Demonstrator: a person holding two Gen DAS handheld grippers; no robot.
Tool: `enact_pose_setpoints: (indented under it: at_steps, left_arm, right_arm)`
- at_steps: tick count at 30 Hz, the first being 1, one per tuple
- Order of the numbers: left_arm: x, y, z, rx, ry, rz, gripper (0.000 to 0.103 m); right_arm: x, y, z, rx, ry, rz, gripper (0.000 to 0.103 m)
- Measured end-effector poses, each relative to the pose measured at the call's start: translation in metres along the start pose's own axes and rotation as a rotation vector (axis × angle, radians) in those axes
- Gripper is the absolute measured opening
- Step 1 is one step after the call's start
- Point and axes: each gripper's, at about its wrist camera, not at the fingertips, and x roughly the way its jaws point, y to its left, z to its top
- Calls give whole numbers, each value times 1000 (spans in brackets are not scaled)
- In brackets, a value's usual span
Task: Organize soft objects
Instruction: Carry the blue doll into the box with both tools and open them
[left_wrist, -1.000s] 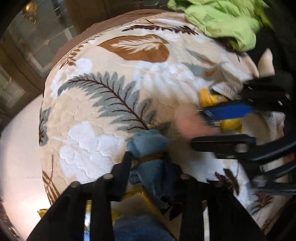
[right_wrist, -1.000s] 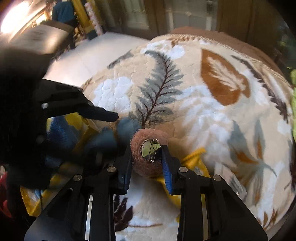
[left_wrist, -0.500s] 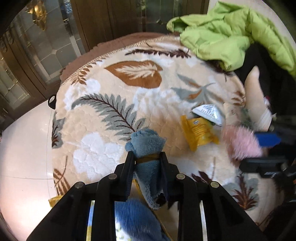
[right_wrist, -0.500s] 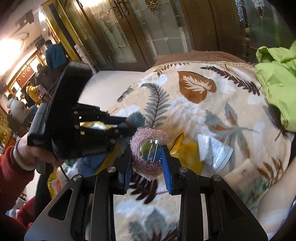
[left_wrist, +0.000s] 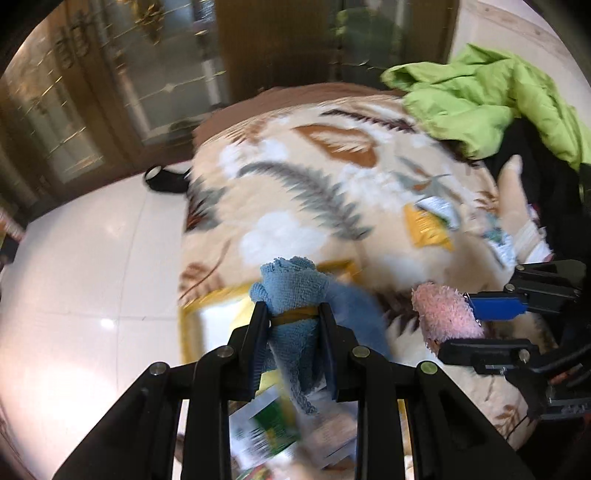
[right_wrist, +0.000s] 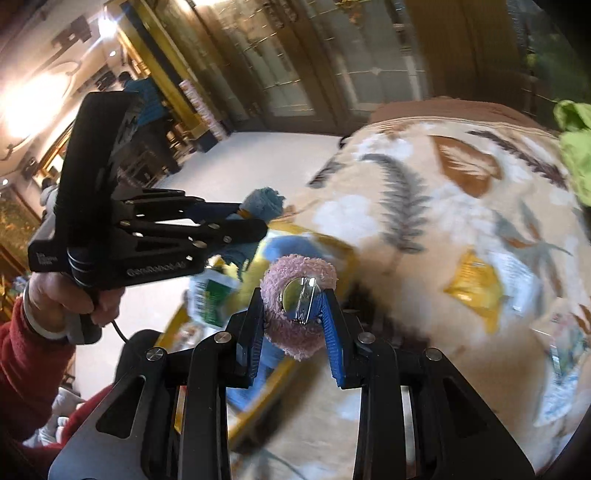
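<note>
My left gripper (left_wrist: 291, 314) is shut on a rolled blue towel (left_wrist: 290, 284) bound with a yellow band; the towel's tail hangs down between the fingers. In the right wrist view the left gripper (right_wrist: 255, 216) sits at the left, in a hand with a red sleeve (right_wrist: 29, 362), with the blue towel (right_wrist: 264, 201) at its tip. My right gripper (right_wrist: 291, 306) is shut on a pink fluffy round piece (right_wrist: 295, 339) with a metal clip on its face. The left wrist view shows the right gripper (left_wrist: 476, 328) at the right with the pink piece (left_wrist: 443, 314). Both are held above the edge of a leaf-patterned blanket (left_wrist: 332, 206).
A yellow-rimmed container (left_wrist: 192, 306) with packets and blue fabric lies below both grippers. On the blanket (right_wrist: 424, 206) lie a yellow packet (left_wrist: 424, 229) and a white packet (left_wrist: 439, 206). A green jacket (left_wrist: 480, 85) and a beige plush toy (left_wrist: 513, 199) are at the right. White tiled floor (left_wrist: 92, 277) lies at the left.
Both grippers have risen and drawn back from the blanket, each keeping its hold. The yellow-rimmed container has come into view beneath them, and more floor and doors show.
</note>
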Motion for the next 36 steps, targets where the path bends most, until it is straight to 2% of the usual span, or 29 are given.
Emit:
enact_pose_setpoints:
  at_steps: [4,7,10,15,18,23,28,36]
  left_arm:
    - [14,26,-14,-54,30,34,26]
    - [28,40,-19,-78,49,76,26]
    - [45,50,-22,-92,75,66,26]
    - [63,58,-24,-94,95,62,29]
    - [64,58,-24,-90,80,62,30]
    - [56,62,-22,-111,37,89,57]
    - [36,64,-15,-131,-13,98,62]
    - [19,59,-16,-141,-33,80,62]
  right_arm:
    - [33,29,6,-29,43,19,29]
    - [64,44,10,-42,84,-10,29]
    - [94,50,11,-59,125,-80,29]
    - [120,49,4,-51,172,-112,31]
    - [122,49,2,-50,183,-101,33]
    - [108,54,1,-59,160,-85,33]
    - [93,51,-1,-17,124,-29,33]
    - [106,54,-3,-41,172,-70,33]
